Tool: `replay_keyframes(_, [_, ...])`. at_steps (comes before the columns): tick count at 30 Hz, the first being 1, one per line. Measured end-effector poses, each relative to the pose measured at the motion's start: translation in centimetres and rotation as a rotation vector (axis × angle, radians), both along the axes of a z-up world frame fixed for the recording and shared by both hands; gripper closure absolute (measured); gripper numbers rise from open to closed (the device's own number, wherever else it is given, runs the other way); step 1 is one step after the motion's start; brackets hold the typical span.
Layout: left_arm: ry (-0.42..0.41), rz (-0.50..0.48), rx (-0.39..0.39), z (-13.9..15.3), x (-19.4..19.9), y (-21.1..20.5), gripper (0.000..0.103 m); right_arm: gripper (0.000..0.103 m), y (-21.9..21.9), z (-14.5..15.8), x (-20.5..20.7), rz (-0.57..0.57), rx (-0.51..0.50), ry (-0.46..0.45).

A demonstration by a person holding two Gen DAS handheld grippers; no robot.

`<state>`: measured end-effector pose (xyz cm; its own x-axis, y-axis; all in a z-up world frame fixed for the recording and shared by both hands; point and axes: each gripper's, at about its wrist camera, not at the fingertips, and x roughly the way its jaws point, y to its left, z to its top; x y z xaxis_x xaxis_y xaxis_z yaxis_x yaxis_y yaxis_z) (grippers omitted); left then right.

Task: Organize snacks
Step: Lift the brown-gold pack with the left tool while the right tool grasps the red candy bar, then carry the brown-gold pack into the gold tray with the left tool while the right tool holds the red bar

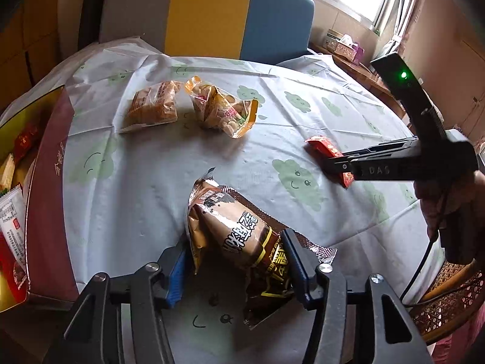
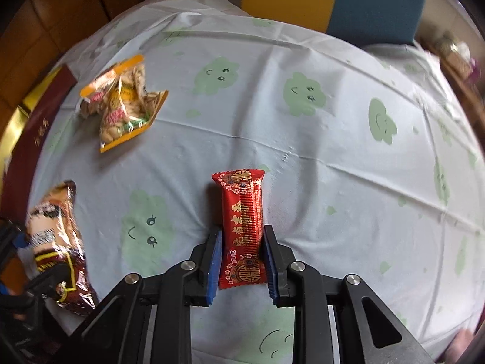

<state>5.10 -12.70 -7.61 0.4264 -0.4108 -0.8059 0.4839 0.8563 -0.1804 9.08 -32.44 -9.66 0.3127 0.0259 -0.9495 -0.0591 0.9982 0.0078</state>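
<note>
- The dark red box (image 1: 45, 182) is sitting at the far left edge of the table, and it is already holding some snack packs.
- A clear pack of brown biscuits (image 1: 153, 106) and an orange bag of peanuts (image 1: 222, 109) are lying on the cloud tablecloth (image 1: 272, 97), well apart from both tongs.
- The left gripper (image 1: 235, 268) is reaching around the brown and gold snack bag (image 1: 233, 227). Its blue pads are sitting on each side of the bag. The right pad is touching the wrapper, but I cannot tell if the left pad is pressing yet. The bag is resting on the table.
- The right gripper (image 2: 242, 264) is pinching the red candy bar (image 2: 241, 224) by its near end, with both pads tight on its sides. The far end of the bar is pointing away over the cloth.
- I think both hands are picking up a snack each right now.
- Next, I think the left tongs need to squeeze fully on the puffy bag, gently so it does not slip out. Then both snacks need to travel left to the box.
</note>
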Motion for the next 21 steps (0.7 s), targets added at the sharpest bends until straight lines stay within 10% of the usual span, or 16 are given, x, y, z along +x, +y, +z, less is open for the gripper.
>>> replay_keyframes(11, [-0.017,0.015,-0.043,2.9,-0.3,2.2,0.054,0.077,1.6,0.1,-0.4,0.054,-0.055,-0.019])
replay_keyframes(21, [-0.091,0.230,-0.143,8.7,3.0,11.5,0.054,0.077,1.8,0.1,-0.3,0.063,-0.064,-0.017])
